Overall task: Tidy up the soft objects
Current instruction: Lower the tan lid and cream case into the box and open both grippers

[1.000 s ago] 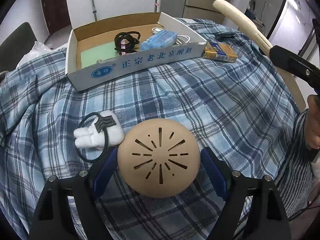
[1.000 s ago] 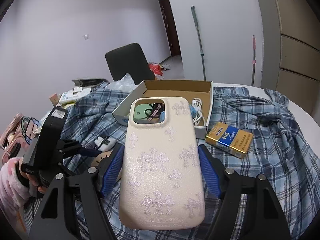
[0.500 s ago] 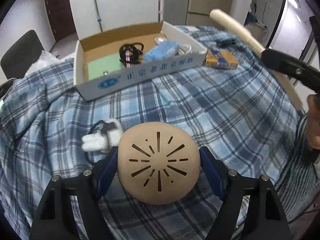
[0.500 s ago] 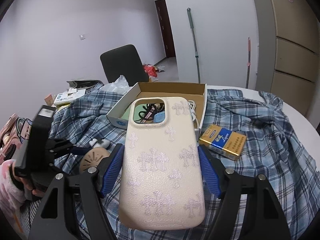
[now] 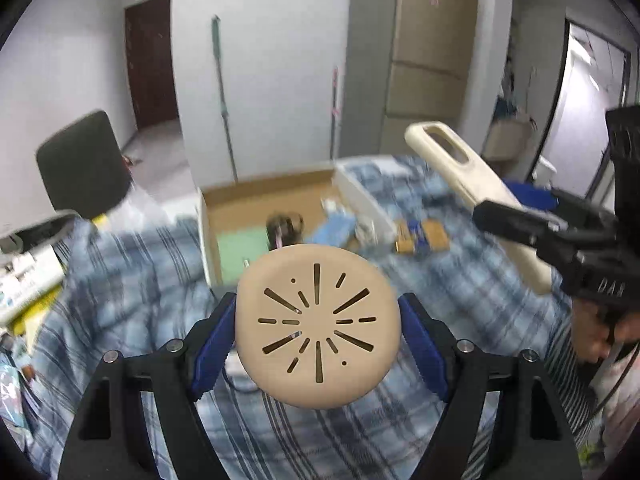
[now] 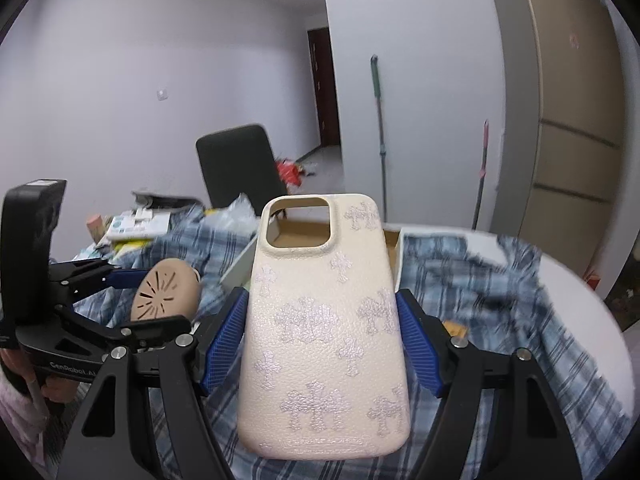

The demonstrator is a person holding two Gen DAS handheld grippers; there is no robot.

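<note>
I have a plaid cloth (image 5: 120, 300) spread over the table, with the open cardboard box (image 5: 272, 196) at its far side already holding a green card, a dark cord bundle and a blue pack, so some sorting looks done. My right gripper (image 6: 320, 344) is clamped on the cream phone case (image 6: 324, 320), held up off the cloth. My left gripper (image 5: 318, 340) is clamped on the tan round pad (image 5: 318, 324), also lifted clear. Both look bound for the box. The yellow packet (image 5: 420, 236) just right of the box remains out.
</note>
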